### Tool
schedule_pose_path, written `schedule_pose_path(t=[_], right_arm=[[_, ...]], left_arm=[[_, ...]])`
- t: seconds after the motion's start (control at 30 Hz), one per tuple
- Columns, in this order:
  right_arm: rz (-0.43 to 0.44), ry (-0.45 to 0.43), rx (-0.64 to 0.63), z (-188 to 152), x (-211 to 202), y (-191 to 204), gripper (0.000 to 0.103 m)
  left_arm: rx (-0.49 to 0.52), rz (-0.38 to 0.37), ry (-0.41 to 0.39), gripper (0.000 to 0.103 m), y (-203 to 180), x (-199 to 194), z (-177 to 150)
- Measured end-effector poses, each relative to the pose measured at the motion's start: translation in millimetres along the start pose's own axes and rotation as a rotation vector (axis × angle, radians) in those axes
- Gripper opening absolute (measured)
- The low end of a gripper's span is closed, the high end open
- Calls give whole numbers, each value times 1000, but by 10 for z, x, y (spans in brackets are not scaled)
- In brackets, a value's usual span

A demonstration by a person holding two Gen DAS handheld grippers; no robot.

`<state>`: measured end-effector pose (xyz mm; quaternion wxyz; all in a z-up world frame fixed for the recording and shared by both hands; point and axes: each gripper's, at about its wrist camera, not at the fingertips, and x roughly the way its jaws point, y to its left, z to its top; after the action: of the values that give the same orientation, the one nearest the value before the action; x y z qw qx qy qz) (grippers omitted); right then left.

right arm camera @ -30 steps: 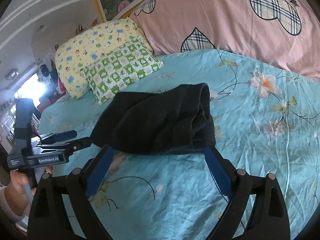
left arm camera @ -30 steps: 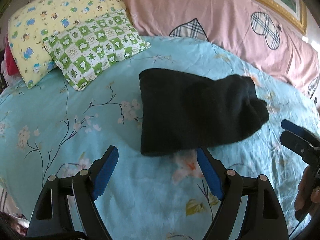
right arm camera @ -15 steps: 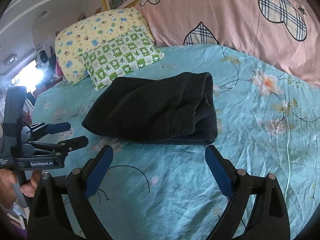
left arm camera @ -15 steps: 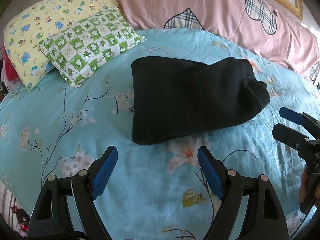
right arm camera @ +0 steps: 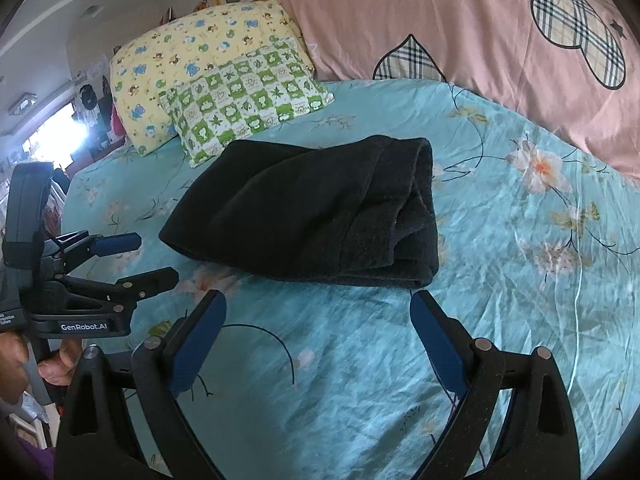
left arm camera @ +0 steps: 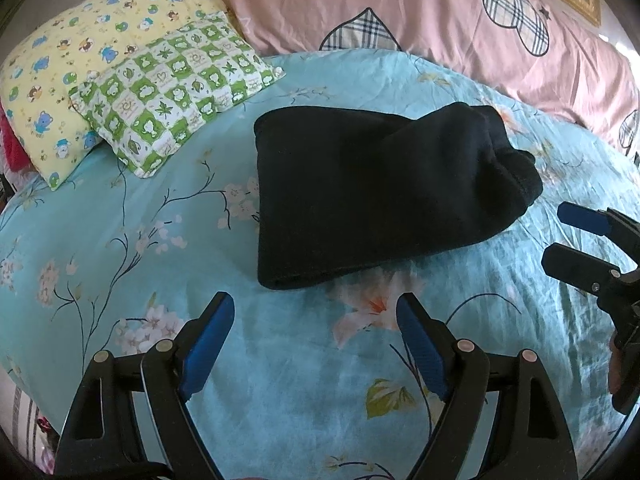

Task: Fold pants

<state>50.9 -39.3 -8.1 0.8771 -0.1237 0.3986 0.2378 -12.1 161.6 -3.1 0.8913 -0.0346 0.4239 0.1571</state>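
The black pants [left arm camera: 372,192] lie folded into a thick bundle on the turquoise floral bedsheet [left arm camera: 120,240]; they also show in the right wrist view [right arm camera: 312,216]. My left gripper [left arm camera: 316,316] is open and empty, a short way in front of the bundle's near edge. It also shows at the left of the right wrist view [right arm camera: 148,258], open. My right gripper [right arm camera: 316,316] is open and empty, just short of the bundle's near edge. It shows at the right edge of the left wrist view [left arm camera: 560,232].
A green checked pillow [left arm camera: 172,92] leans on a yellow cartoon pillow [left arm camera: 60,68] at the back left. A pink bolster with plaid hearts [left arm camera: 460,28] runs along the headboard. The bed edge [right arm camera: 68,216] drops off at the left.
Both grippers have drawn back from the folded pants, so a wider strip of sheet lies between the fingers and the bundle. The pants have not moved.
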Motion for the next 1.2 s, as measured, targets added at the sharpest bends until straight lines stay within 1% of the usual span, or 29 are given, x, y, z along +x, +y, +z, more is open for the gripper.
schedule_pose_path(t=[0.3, 1.2], right_arm=[[-2, 23, -15, 37, 53, 15, 93], [24, 14, -28, 175, 110, 55, 94]], left_arm=[[10, 1, 7, 84, 23, 42, 7], [14, -4, -9, 84, 5, 9, 74]])
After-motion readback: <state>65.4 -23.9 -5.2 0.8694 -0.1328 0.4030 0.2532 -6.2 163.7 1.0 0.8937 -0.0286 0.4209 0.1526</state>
